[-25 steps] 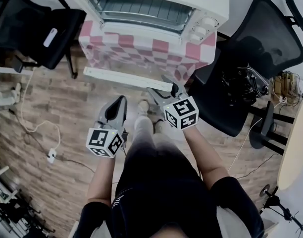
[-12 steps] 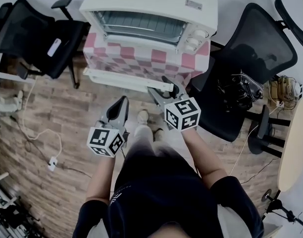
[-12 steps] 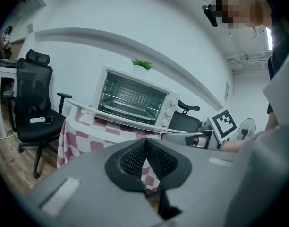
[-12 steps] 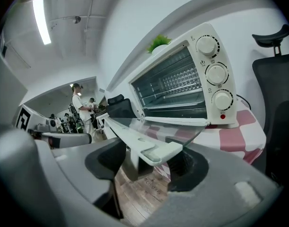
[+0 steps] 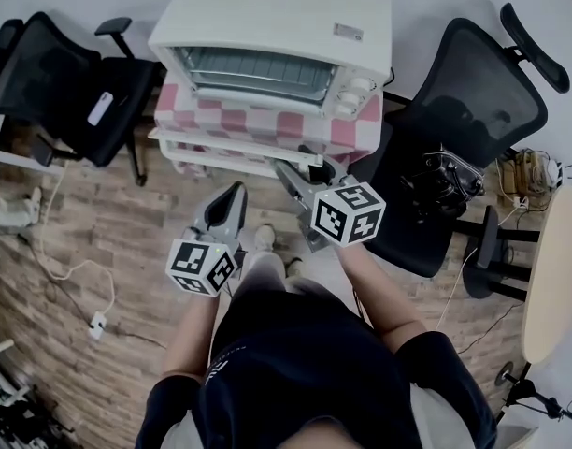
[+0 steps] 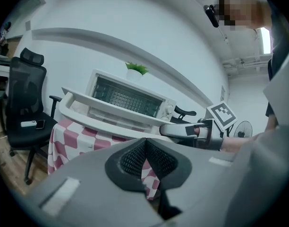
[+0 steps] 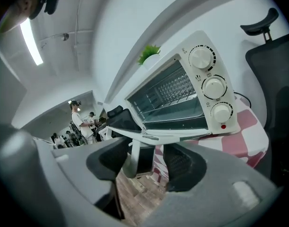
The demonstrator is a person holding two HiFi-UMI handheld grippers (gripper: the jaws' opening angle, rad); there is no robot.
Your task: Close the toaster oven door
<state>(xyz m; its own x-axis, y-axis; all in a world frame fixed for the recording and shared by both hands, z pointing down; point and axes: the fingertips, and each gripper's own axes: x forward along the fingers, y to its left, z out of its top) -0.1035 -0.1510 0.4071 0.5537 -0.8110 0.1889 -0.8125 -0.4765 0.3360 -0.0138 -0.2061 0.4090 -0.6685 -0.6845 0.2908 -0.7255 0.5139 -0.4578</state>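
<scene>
Our right gripper (image 7: 145, 150) straddles the door handle (image 7: 128, 157) at its right end, jaws just closing but loose; left gripper (image 5: 235, 191) hangs back, pinched shut.

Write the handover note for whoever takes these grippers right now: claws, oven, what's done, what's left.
Left claw: shut, empty, held back from the oven.
Right claw: open and has just been closing. The right end of the door handle stands inside it, not clamped yet.
Oven: on the checked cloth, with the door open and lying about level.
Done: right claw lined up on the handle.
Left: swing the door up until it shuts, then let go.
</scene>
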